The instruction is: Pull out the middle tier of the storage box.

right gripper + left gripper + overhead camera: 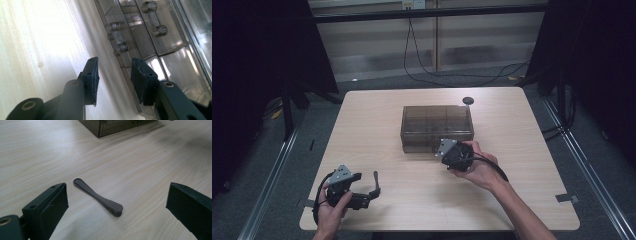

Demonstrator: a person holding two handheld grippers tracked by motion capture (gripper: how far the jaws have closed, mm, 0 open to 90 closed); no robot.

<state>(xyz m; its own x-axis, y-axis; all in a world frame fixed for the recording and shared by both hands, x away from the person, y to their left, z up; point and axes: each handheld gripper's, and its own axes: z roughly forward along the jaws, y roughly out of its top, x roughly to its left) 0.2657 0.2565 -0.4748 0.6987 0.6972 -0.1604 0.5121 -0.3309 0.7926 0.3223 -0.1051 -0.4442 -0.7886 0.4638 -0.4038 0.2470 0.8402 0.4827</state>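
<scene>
High view: I hold the left gripper (373, 184) low at the tabletop's (377, 120) near-left part, its jaws spread wide. The right gripper (451, 152) sits against the near face of the smoky drawer box (437, 120) at mid-table. A small dark disc (468, 100) lies beyond the box.

Left gripper view: a flat dark spoon (98, 197) lies on the tabletop between the open jaws, touched by neither. Its long axis runs diagonally, narrow end up-left and away, thicker end near and right. I judge the pickup not yet made.

Right gripper view: the jaws stand partly open and empty just short of the box front, near a clear drawer handle (117, 37); a second handle (154, 17) sits farther along. The drawers look closed, so I judge opening one and stowing the spoon remain.
</scene>
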